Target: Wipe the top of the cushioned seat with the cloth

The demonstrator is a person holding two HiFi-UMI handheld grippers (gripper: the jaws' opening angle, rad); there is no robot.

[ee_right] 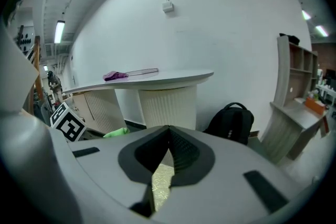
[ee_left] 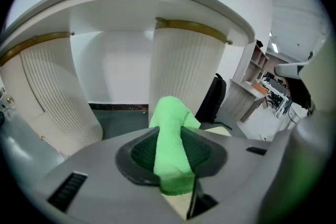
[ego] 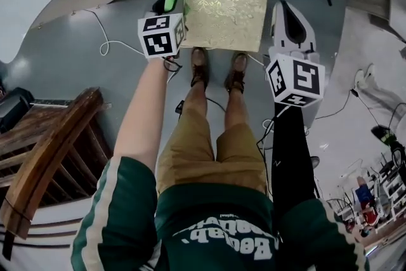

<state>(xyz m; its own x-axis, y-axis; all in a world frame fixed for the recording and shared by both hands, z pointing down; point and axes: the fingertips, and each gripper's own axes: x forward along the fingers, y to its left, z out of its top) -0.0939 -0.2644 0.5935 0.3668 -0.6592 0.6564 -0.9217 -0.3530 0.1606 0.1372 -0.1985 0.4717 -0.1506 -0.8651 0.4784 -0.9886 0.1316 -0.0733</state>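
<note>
While the right hand-held gripper [ee_right: 169, 136] is closed, the left [ego: 167, 7] clamps the cloth [ee_left: 170, 149] — lengthwise, pointing forward.

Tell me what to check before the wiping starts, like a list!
1. Cloth gripped: ok. The left claw is shut on the green cloth.
2. Right claw out of the way: ok. It is shut on nothing and hangs by the seat's right edge.
3. Seat top free: ok. Nothing lies on the cushioned seat.
4. Cloth on the seat: cannot tell. It is at the far left corner, but contact does not show.
5. Floor by the feet: not ok. A white cable lies loose to the left of the shoes, so step carefully.
</note>
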